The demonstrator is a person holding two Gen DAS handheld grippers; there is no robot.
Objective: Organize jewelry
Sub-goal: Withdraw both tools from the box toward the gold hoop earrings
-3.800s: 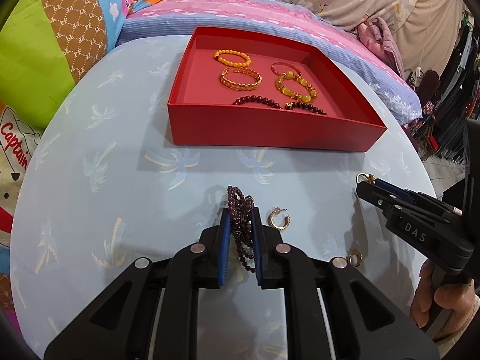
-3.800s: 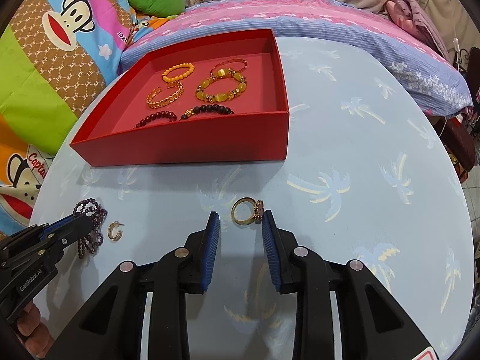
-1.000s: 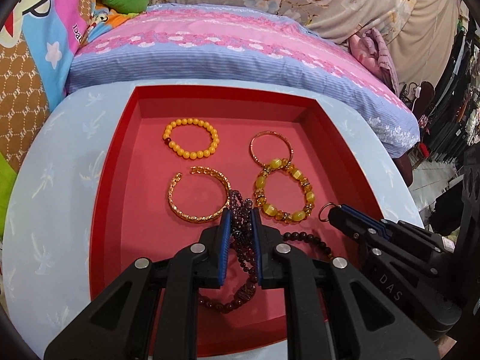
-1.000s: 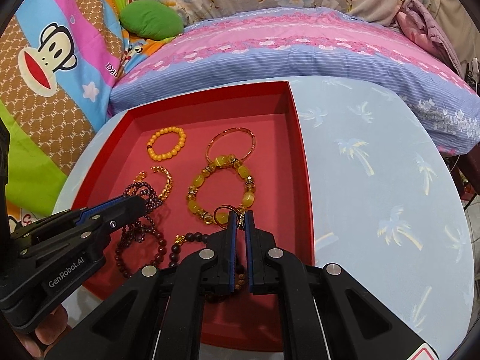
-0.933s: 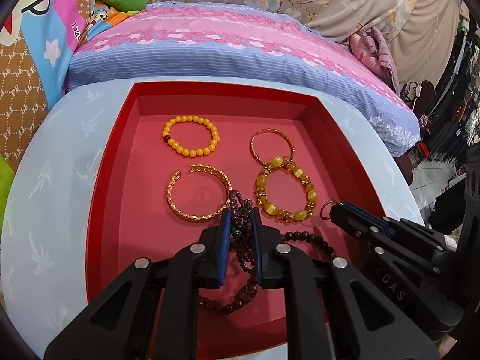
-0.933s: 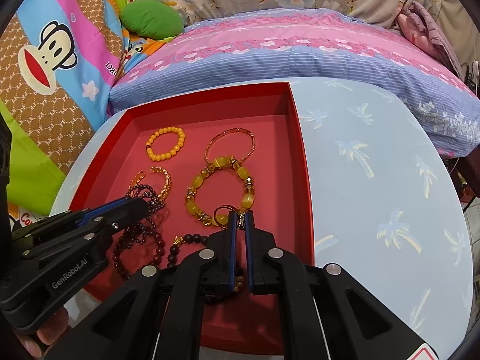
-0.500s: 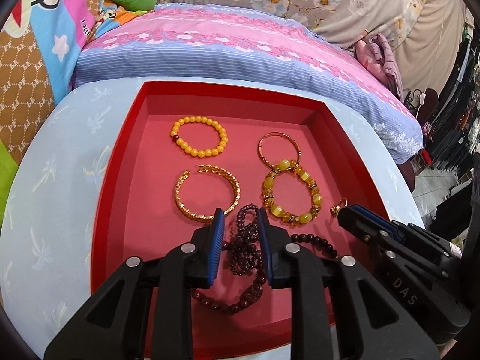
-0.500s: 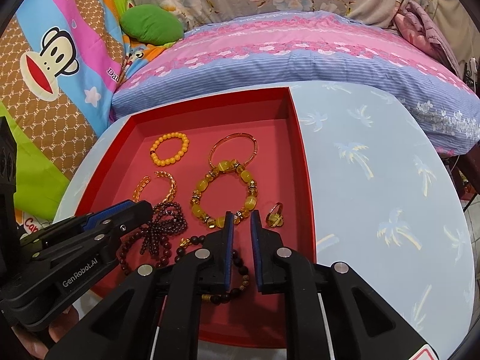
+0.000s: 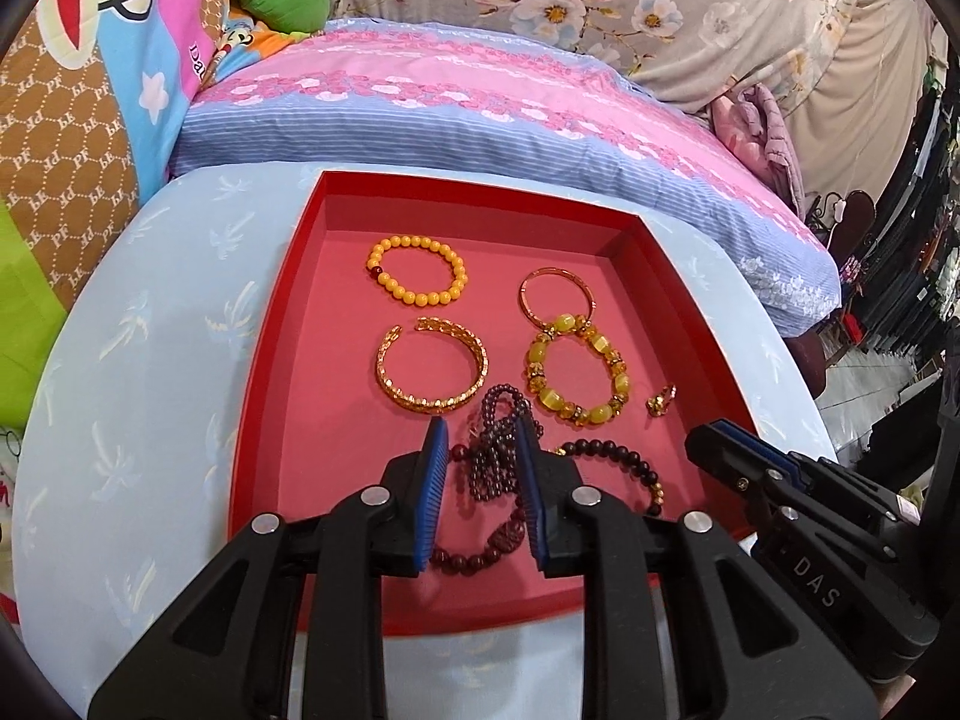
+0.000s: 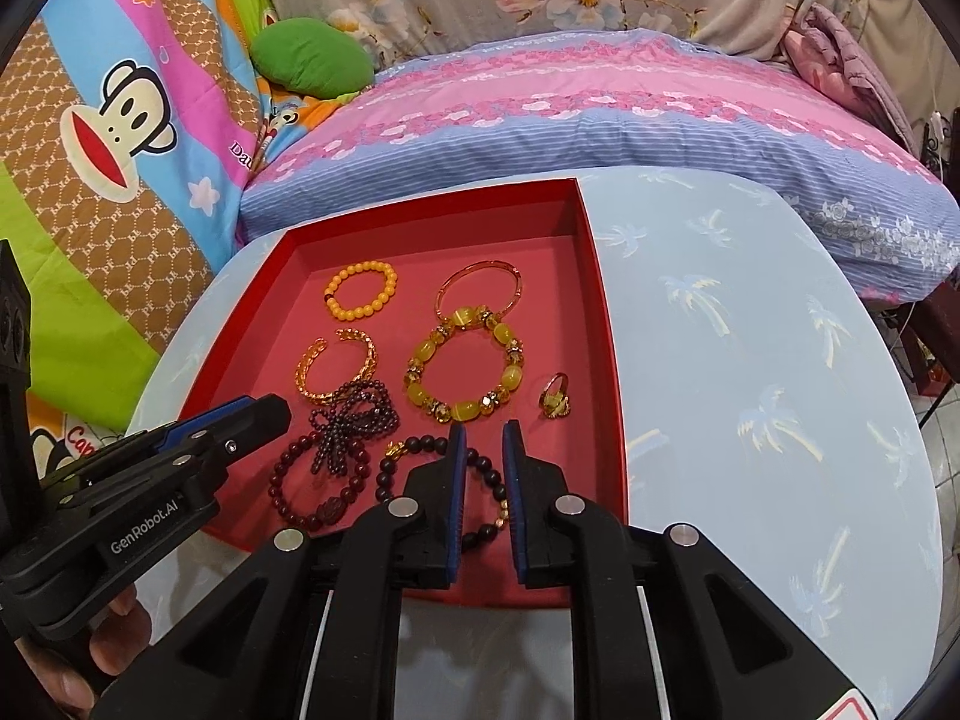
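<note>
A red tray point(image 9: 282, 324) point(image 10: 609, 360) on the round pale blue table holds several bracelets. The purple bead strand point(image 9: 495, 450) point(image 10: 351, 414) lies in the tray, between the tips of my open left gripper point(image 9: 478, 438), free of the pads. The gold ring point(image 9: 660, 401) point(image 10: 555, 399) lies in the tray's right part. My right gripper point(image 10: 481, 441) is open and empty above a dark bead bracelet point(image 10: 420, 450), just short of the ring. Each gripper shows in the other's view, the left point(image 10: 240, 420) and the right point(image 9: 720, 450).
Also in the tray are an orange bead bracelet point(image 9: 417, 270), a gold cuff point(image 9: 432, 366), a thin gold bangle point(image 9: 555, 300), a yellow stone bracelet point(image 9: 576, 375) and a dark red bracelet point(image 10: 318, 492). A bed with a pink and blue cover point(image 9: 480, 108) lies behind the table.
Both grippers carried their pieces over the tray, opened and let go. The purple strand and the ring now lie in the tray, and both grippers have drawn back slightly.
</note>
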